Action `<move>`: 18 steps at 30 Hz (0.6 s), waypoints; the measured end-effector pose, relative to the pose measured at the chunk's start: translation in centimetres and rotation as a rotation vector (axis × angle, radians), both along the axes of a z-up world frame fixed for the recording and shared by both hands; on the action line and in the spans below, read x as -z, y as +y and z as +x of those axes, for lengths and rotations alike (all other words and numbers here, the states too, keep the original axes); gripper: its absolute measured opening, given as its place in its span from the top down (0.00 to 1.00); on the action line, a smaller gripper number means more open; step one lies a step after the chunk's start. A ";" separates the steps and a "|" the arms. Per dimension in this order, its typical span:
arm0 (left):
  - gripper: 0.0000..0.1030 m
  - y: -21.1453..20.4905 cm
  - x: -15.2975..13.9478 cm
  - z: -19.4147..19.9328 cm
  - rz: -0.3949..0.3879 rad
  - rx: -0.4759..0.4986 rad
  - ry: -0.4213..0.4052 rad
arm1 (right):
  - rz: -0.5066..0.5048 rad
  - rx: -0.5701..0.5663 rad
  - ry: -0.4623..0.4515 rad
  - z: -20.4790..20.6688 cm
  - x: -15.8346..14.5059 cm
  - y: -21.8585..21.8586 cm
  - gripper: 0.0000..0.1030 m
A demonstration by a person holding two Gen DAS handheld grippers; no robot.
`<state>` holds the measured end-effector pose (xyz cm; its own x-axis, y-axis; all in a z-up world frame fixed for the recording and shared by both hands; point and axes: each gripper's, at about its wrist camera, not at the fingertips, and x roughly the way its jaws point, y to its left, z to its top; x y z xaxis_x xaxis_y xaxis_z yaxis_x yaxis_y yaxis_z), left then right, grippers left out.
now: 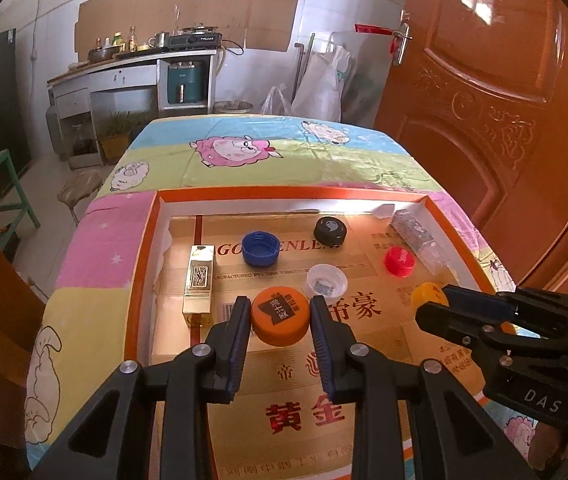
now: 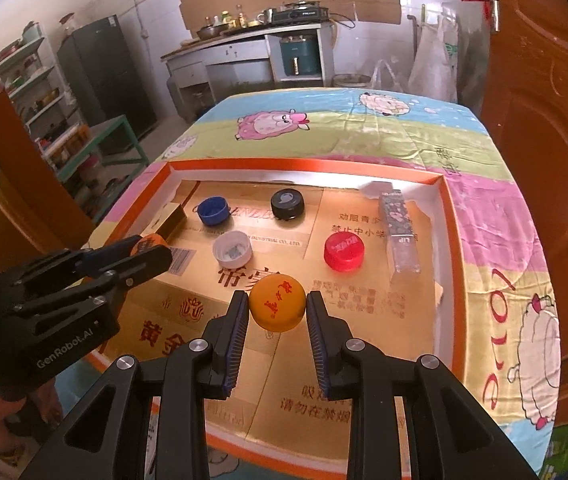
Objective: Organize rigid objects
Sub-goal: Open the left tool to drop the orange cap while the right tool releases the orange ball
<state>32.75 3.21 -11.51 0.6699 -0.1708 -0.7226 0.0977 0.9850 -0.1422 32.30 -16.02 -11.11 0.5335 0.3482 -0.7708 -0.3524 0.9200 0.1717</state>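
Lying far left in the orange-rimmed tray (image 1: pixel 139 256), the gold lipstick case (image 1: pixel 199 284) sat parallel to the wall, prob. parked there as already sorted. Next, left gripper (image 1: pixel 279 320) was clamped on the orange cap (image 1: pixel 280 316), pads on opp. sides of its rim, cap apparently lifted for carrying. Blue cap (image 1: pixel 259 248), white cap (image 1: pixel 327 283), black cap (image 1: pixel 330 230) and red cap (image 1: pixel 400 260) lay loose mid-tray, apart from each other, likely awaiting grouping. Right gripper (image 2: pixel 277 314) pinched the yellow-orange cap (image 2: pixel 277 307) the same way. Far right, the clear tube (image 2: pixel 400 236) lay along the tray wall.
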 end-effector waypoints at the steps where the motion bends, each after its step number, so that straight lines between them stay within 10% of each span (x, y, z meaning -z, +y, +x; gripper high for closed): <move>1: 0.70 0.0 0.1 0.2 0.000 -0.001 0.005 | -0.001 -0.002 0.001 0.1 0.1 0.1 0.71; 18: 0.70 0.4 1.3 1.4 0.008 -0.010 0.040 | -0.014 -0.010 0.027 1.7 1.6 0.8 0.71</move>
<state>34.15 3.57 -12.77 0.6416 -0.1588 -0.7504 0.0826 0.9869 -0.1383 34.04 -15.21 -12.68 0.5091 0.3430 -0.7894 -0.3576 0.9186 0.1685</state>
